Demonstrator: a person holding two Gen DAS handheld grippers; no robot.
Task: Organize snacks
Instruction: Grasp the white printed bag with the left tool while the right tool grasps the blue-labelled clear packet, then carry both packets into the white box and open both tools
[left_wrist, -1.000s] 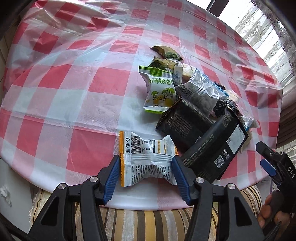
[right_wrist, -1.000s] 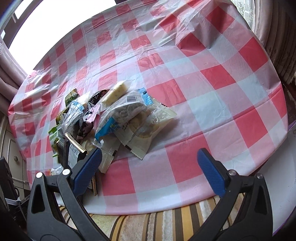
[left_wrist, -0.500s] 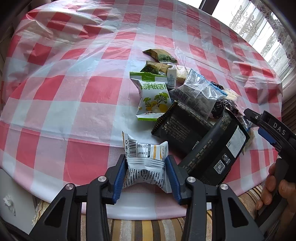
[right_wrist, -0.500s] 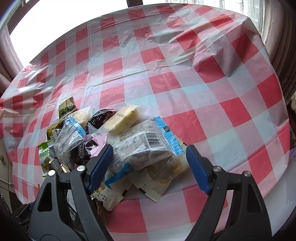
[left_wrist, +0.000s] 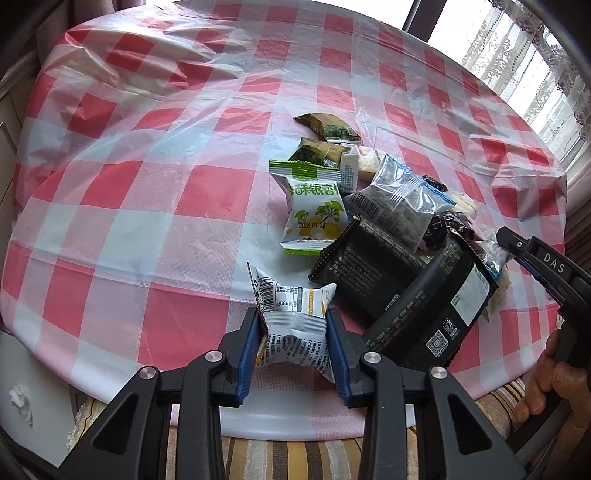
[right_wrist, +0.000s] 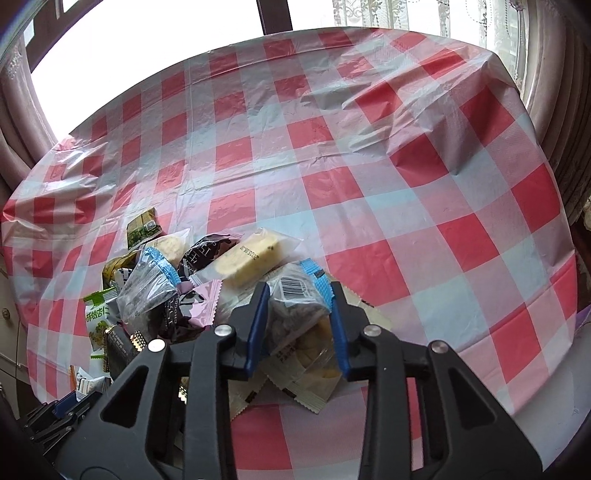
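Observation:
A pile of snack packets lies on a red and white checked tablecloth (left_wrist: 147, 192). My left gripper (left_wrist: 293, 328) is shut on a white and yellow snack packet (left_wrist: 291, 317) with a barcode, at the table's near edge. Beside it lie two black packets (left_wrist: 424, 314) and a green and white packet (left_wrist: 314, 214). My right gripper (right_wrist: 297, 314) is shut on a clear packet with blue ends (right_wrist: 299, 299) on top of the pile. A yellow cake packet (right_wrist: 251, 262) lies just beyond it. The right gripper also shows in the left wrist view (left_wrist: 543, 266).
The tablecloth (right_wrist: 406, 184) is wrinkled toward the far side. A striped cushion (left_wrist: 295, 458) sits below the table's near edge. Windows with curtains (left_wrist: 535, 55) stand behind the table. More small packets (left_wrist: 325, 129) lie at the pile's far end.
Both grippers went from open to shut. The left closed on the white and yellow packet. The right moved forward over the pile and closed on the clear blue-ended packet.

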